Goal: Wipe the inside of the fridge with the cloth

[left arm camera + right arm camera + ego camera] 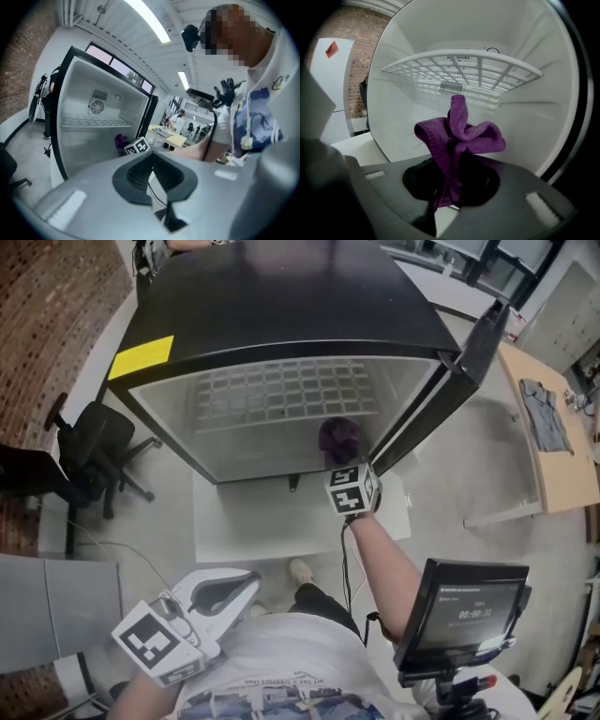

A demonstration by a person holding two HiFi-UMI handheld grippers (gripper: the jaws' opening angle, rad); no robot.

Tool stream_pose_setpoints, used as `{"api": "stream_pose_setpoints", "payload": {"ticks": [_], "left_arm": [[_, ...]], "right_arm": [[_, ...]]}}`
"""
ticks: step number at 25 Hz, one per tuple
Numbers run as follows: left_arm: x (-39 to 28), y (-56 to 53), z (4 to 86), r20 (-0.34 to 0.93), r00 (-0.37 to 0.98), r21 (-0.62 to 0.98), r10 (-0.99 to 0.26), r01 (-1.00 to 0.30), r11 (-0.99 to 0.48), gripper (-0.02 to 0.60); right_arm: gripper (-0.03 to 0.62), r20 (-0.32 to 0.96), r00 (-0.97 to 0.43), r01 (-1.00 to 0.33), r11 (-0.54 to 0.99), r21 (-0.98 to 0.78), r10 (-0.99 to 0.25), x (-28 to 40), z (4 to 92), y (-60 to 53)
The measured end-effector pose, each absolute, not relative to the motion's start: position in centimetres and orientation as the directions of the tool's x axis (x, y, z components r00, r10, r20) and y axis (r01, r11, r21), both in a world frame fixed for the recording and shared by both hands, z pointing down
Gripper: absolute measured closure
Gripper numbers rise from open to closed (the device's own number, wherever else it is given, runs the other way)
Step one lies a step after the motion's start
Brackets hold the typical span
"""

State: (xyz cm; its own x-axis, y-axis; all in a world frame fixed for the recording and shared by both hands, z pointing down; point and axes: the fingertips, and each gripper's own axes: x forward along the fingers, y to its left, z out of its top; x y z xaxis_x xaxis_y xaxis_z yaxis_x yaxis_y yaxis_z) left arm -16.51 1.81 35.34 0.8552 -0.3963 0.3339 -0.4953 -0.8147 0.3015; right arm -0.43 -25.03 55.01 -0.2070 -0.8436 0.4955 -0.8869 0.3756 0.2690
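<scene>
A black fridge point(281, 306) stands open, its door point(450, 390) swung to the right, with a white wire shelf point(281, 390) inside. My right gripper point(342, 460) is at the lower right of the opening, shut on a bunched purple cloth point(339, 437). In the right gripper view the cloth point(459, 133) sticks up from the shut jaws, in front of the white interior and below the shelf point(459, 65). My left gripper point(239, 582) is held low near the person's body, shut and empty. From the left gripper view the fridge point(93, 122) and cloth point(121, 139) show beyond it.
The fridge sits on a white platform point(281, 521). A black office chair point(94, 451) stands at the left by a brick wall. A wooden table point(544, 437) with a grey garment is at the right. A dark screen point(469, 610) hangs near the person's right side.
</scene>
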Motion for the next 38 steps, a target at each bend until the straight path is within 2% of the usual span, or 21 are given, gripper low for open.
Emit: {"api": "stream_pose_setpoints", "payload": {"ticks": [7, 17, 38], "left_arm": [[-16.3, 1.5, 35.2, 0.338, 0.855, 0.308, -0.394, -0.496, -0.812, 0.574], [-18.3, 1.8, 34.9, 0.331, 0.832, 0.305, -0.445, -0.541, -0.784, 0.574], [-24.4, 3.7, 34.8, 0.315, 0.754, 0.314, -0.577, -0.656, -0.686, 0.574]], "right_arm": [[0.513, 0.544, -0.187, -0.892, 0.373, 0.254, -0.818, 0.5, 57.4, -24.3], [0.513, 0.567, -0.23, -0.869, 0.429, 0.247, -0.791, -2.3, 58.4, -24.1], [0.513, 0.571, -0.401, -0.778, 0.596, 0.2, -0.716, -15.5, 58.4, -22.6]]}}
